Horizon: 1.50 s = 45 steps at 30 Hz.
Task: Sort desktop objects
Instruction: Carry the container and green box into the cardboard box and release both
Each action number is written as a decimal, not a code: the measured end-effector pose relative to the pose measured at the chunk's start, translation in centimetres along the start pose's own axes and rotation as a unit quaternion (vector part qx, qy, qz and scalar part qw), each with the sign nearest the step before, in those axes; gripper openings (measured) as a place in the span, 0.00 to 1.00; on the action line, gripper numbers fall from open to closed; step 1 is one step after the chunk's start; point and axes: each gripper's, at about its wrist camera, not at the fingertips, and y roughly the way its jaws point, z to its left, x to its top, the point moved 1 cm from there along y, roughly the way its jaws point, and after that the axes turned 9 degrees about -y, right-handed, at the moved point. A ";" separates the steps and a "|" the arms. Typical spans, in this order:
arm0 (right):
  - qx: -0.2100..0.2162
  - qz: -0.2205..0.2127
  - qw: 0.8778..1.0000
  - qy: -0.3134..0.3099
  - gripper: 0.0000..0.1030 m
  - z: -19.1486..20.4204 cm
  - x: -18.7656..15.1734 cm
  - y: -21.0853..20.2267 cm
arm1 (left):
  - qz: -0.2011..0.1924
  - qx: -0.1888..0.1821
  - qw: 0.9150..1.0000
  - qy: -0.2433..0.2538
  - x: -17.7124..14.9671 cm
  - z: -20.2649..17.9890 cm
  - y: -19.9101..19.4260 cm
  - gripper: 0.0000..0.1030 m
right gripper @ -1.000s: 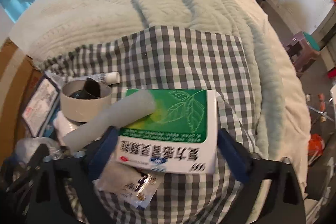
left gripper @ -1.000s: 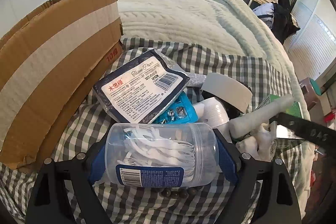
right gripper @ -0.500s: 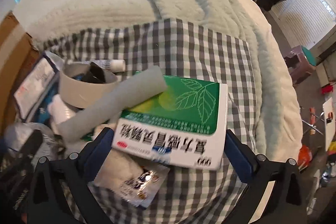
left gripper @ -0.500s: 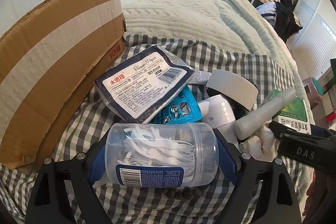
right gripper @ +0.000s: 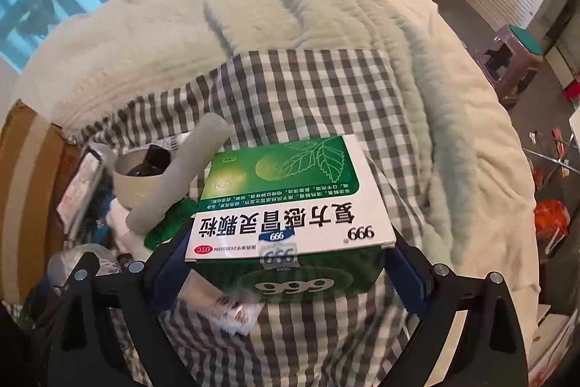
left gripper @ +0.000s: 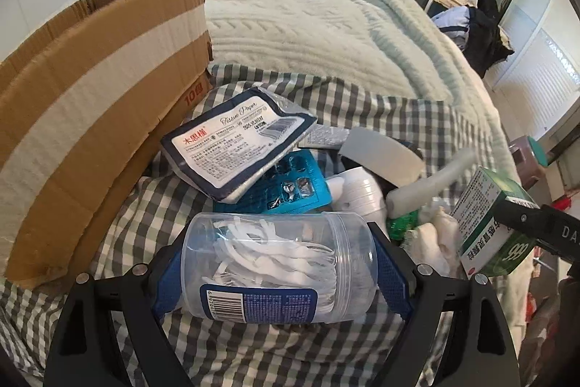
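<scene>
My left gripper (left gripper: 279, 263) is shut on a clear plastic jar of white floss picks (left gripper: 279, 252) and holds it just above the checked cloth (left gripper: 119, 223). My right gripper (right gripper: 286, 256) is shut on a green and white medicine box (right gripper: 290, 205), lifted above the cloth (right gripper: 326, 89); the box also shows in the left wrist view (left gripper: 489, 223). A pile lies between them: a tissue pack (left gripper: 235, 144), a blue blister pack (left gripper: 290, 184), a tape roll (left gripper: 380, 155), a grey-white tube (right gripper: 181, 176) and a white sachet (right gripper: 232, 311).
A brown cardboard box (left gripper: 90, 104) stands at the left, against the cloth. A pale green blanket (left gripper: 308, 28) covers the bed behind. A small stool (right gripper: 514, 53) and floor clutter lie off the bed's right side.
My right gripper has lifted the medicine box off the pile and tilted it; the grey tube has slid off its top. My left gripper still holds the jar, shifted slightly.
</scene>
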 end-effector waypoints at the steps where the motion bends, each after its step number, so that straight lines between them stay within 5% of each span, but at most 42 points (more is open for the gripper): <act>1: 0.001 -0.001 1.000 0.004 0.92 0.0 -0.2 -0.7 | 0.000 -0.002 1.000 -0.002 0.1 0.1 -0.4 0.87; 8: 0.012 -0.015 1.000 0.011 0.92 1.4 -0.3 -5.7 | -0.019 -0.012 1.000 0.004 1.6 1.1 -5.3 0.87; 14: 0.023 -0.070 0.997 0.012 0.92 4.4 0.3 -13.0 | -0.038 -0.033 0.999 0.015 4.7 2.0 -11.3 0.87; 21: 0.042 -0.124 0.991 -0.035 0.92 12.5 1.2 -19.5 | -0.043 -0.051 0.998 0.016 9.6 5.3 -17.6 0.87; 25: 0.064 -0.143 0.986 -0.056 0.92 17.4 1.9 -21.5 | -0.051 -0.029 0.998 0.038 12.6 8.6 -19.9 0.87; 35: 0.130 -0.116 0.983 -0.064 0.92 26.7 3.8 -18.7 | -0.022 -0.021 0.999 -0.025 15.8 18.6 -16.9 0.87; 45: 0.151 -0.084 0.983 -0.063 0.92 32.5 6.7 -12.9 | -0.015 -0.002 0.998 -0.055 18.1 24.1 -13.6 0.87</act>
